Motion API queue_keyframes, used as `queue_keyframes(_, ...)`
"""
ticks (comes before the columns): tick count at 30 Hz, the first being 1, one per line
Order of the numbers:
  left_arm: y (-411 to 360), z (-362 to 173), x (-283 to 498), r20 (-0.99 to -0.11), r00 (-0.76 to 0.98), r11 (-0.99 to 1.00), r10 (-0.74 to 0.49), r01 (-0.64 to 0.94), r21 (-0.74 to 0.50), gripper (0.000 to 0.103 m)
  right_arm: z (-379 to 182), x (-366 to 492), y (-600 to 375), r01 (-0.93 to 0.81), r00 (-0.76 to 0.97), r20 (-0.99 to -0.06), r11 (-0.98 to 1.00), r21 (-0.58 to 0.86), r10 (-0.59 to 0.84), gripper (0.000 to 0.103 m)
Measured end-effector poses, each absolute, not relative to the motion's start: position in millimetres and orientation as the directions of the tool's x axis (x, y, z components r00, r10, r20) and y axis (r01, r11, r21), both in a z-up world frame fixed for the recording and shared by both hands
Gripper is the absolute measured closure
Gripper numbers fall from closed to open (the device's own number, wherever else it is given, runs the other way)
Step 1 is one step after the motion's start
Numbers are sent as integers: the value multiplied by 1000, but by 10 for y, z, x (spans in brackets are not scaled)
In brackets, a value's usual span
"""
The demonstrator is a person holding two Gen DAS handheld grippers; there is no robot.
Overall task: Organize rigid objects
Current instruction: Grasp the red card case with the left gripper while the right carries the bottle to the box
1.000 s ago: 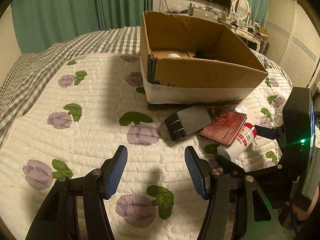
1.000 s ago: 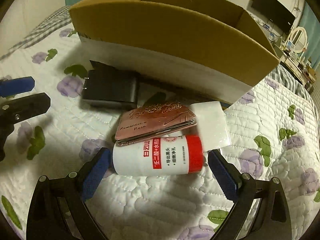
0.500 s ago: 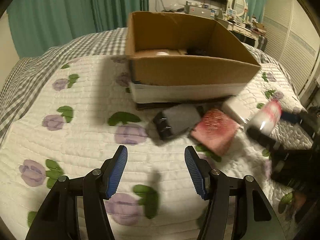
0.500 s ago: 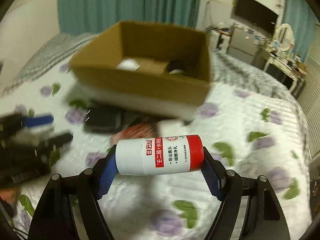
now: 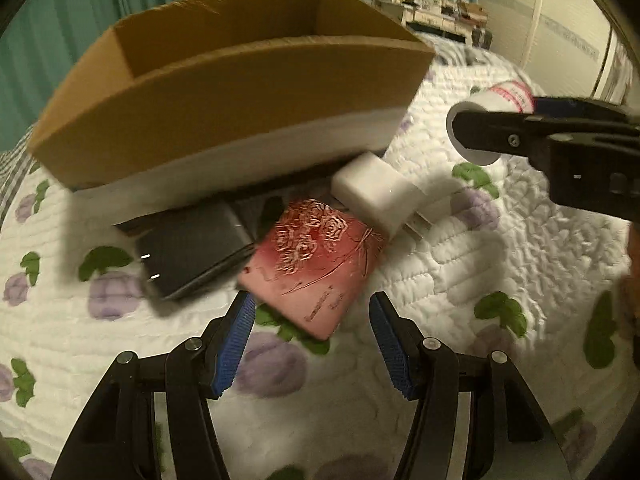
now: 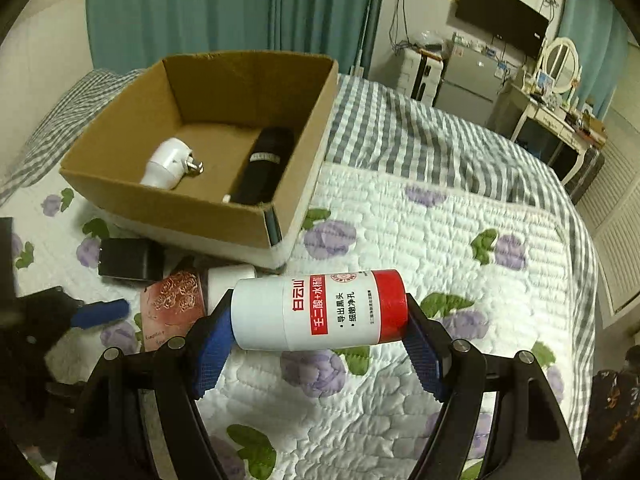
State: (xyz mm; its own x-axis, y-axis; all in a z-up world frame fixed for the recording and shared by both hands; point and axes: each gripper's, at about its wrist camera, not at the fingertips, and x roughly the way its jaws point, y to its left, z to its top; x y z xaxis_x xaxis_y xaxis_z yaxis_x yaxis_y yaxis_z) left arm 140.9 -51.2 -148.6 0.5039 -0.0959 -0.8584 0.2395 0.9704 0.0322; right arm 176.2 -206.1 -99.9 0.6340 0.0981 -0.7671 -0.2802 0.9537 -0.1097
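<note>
Right wrist view: right gripper (image 6: 318,338) clamped end to end on a white bottle (image 6: 318,310) with a red cap, held sideways in the air above the quilt (image 6: 440,248).

Left wrist view: left gripper (image 5: 310,338) with fingers apart, nothing between them, low over the quilt just short of a pink case (image 5: 316,264). Case lies flat, one edge touching a black charger (image 5: 192,254) to its left; a white adapter (image 5: 376,192) sits just behind it on the right. All three lie close against the front wall of a cardboard box (image 5: 224,108). Box is open-topped; inside, a white plug (image 6: 170,164) and a black cylinder (image 6: 264,170), apart from each other. Bottle also shows in the left view (image 5: 504,98), up at right, clear of the box.
</note>
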Motion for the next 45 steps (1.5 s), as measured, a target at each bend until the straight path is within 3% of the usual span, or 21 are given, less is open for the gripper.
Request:
queue_keyframes(6,-685,-1617,1553,-816,577,965,-28,229,129,41,-1032,1765,-2081,-271,629,-772,957,-104,94,26)
queue_keyframes(9,-630,-1604,1586,-811,582,970,-54,225,97,44,-1050,1762,-2079,-263,625,-776,959,-104,87,26)
queue_keyframes(13,-574,-1424,1474,-786,612,963,-85,254,93,75,-1025,1709,-2056,-255,644,-761,960,-116,79,26)
queue_keyframes(16,-536,-1285,1365,-767,637,959,-72,254,122,84,-994,1659,-2027,-256,656,-750,959,-119,82,26)
queue_keyframes(20,-270,-1051,1298,-760,639,979,-118,204,20,93,-872,1538,-1952,-262,693,-716,955,-140,86,26)
queue_keyframes(23,-83,-893,1155,-745,643,981,-177,179,-78,94,-762,1446,-1924,-268,705,-700,956,-116,113,26)
queue_keyframes(29,116,-491,968,-693,694,980,-196,163,-113,94,-487,1299,-1872,-269,727,-669,961,-67,157,26)
queue_keyframes(40,217,447,1151,-538,819,979,-200,187,-80,94,232,1431,-1625,-312,805,-552,947,-79,220,26)
queue_keyframes(45,222,430,1622,-545,816,980,-192,189,-61,94,271,1794,-1501,-323,812,-534,944,-71,238,27)
